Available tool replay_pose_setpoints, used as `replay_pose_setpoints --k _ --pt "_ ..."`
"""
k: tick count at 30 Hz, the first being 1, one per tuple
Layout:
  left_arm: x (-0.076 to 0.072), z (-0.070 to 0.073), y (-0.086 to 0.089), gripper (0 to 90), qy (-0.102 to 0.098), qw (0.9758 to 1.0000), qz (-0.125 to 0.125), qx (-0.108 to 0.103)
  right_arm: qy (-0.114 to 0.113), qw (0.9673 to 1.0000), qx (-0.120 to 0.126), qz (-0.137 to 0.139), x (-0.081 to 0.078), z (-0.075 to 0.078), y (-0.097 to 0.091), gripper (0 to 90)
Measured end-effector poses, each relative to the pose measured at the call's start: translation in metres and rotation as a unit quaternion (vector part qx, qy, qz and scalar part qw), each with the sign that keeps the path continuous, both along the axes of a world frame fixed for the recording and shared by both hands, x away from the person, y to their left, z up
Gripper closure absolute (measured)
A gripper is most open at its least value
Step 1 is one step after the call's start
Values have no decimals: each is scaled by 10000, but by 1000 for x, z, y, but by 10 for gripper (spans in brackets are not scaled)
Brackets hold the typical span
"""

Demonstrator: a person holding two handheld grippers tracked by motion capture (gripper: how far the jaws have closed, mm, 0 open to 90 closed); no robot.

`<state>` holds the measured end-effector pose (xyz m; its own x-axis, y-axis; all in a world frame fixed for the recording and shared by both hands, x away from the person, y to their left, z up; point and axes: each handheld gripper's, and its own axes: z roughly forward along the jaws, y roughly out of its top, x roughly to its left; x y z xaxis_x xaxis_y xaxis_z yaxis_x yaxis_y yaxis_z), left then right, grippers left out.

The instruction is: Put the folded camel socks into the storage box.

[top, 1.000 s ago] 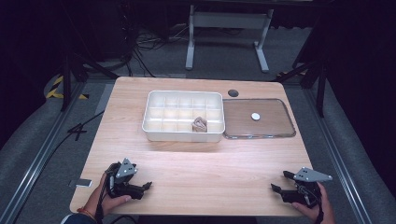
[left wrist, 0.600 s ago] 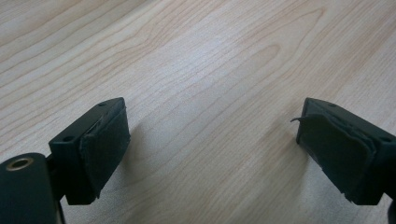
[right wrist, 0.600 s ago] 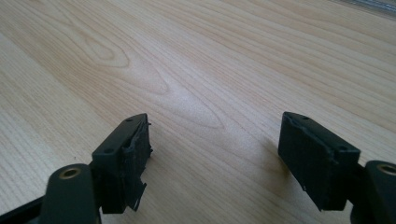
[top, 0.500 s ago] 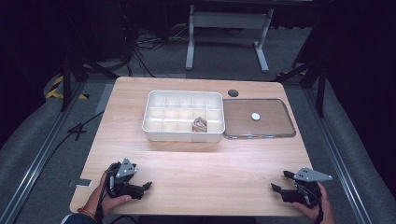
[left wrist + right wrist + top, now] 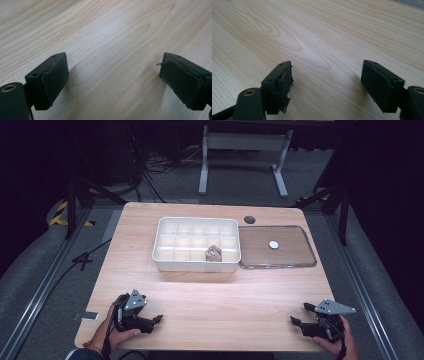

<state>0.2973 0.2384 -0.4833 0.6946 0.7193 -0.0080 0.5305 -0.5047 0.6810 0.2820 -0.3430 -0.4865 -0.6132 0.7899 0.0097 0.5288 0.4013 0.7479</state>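
Nothing appears to have been started yet. At the near edge of the table (image 5: 200, 310), the left gripper (image 5: 155, 320) and the right gripper (image 5: 296, 322) are rested in the person's hands, well apart from each other. In both gripper views the jaws are seen spread wide over bare wood, with nothing held or touched. Farther off, a small brown crumpled object (image 5: 214, 253) lies in a front compartment of the white divided tray (image 5: 195, 264), and the clear lid (image 5: 277, 247) lies just beside it; picking up or lidding is judged to remain.
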Motion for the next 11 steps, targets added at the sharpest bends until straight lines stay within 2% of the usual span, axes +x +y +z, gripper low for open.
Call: replay_pose_setpoints --k 11 --pt "0 0 0 86 1 10000 21 0 -2 10000 -5 -35 0 0 0 256"
